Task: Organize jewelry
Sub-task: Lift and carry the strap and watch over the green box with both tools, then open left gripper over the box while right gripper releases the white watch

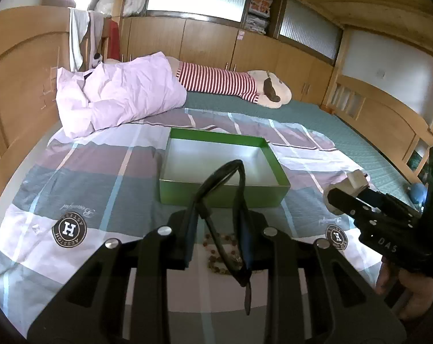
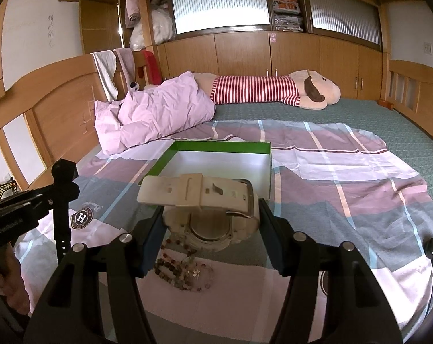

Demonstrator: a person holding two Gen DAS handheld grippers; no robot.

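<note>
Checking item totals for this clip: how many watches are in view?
2: a black watch held in the left gripper, and a white watch held in the right gripper.

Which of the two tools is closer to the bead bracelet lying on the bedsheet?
Hard to call. The left tool with the black watch and the right tool with the white watch both hover just above the bead bracelet.

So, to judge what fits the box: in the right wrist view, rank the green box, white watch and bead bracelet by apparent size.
1. green box
2. white watch, enlarged by its nearness to the camera
3. bead bracelet, clearly smallest
</note>
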